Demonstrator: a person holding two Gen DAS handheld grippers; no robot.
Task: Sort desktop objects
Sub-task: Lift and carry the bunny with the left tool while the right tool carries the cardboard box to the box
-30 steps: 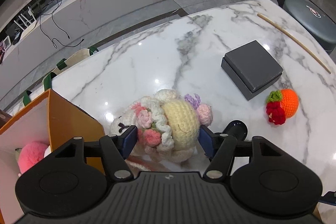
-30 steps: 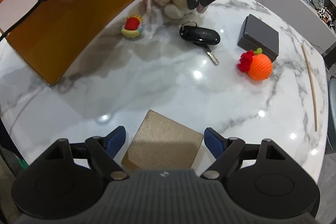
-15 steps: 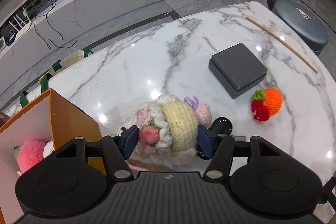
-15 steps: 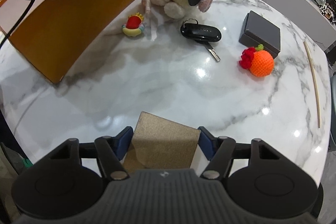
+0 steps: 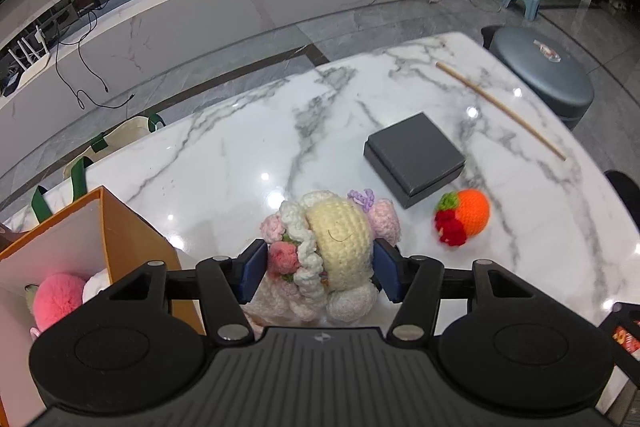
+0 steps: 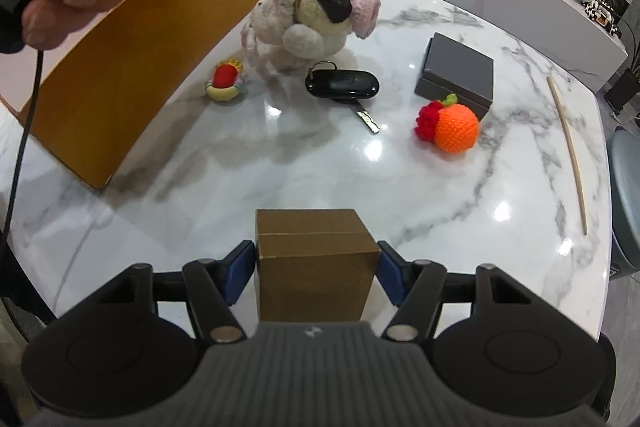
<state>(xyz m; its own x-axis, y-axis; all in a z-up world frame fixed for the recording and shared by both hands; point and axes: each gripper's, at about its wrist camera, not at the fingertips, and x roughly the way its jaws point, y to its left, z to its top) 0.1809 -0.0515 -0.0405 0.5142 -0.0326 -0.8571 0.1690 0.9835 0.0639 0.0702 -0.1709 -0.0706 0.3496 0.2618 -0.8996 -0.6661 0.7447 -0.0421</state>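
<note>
Left tongs point(image 5: 318, 269): closed on the crocheted doll point(image 5: 328, 247) — the jaws had just been closing, blue pads pressed on either flank of its yellow head, lower centre of the left-wrist frame.
Doll's place: in the right-wrist view it hung under the tongs at upper centre, seemingly clear of the worktop point(image 6: 280, 163) or barely so, hard to tell.
Key relation: the orange bag point(image 5: 120, 227) stood at the lower left of the left-wrist frame, just beside the doll, its mouth open upward with a pink pompom point(image 5: 56, 297) already inside — so my guess is the doll's next trip runs leftward and over that rim.
Right tongs point(image 6: 316, 267): jaws had just been closing too, and both pads touched the sides of the brown box point(image 6: 314, 259), bottom centre of its frame.
Nearer hand: the left by far for the bag; the right's box sat well apart from it.
</note>
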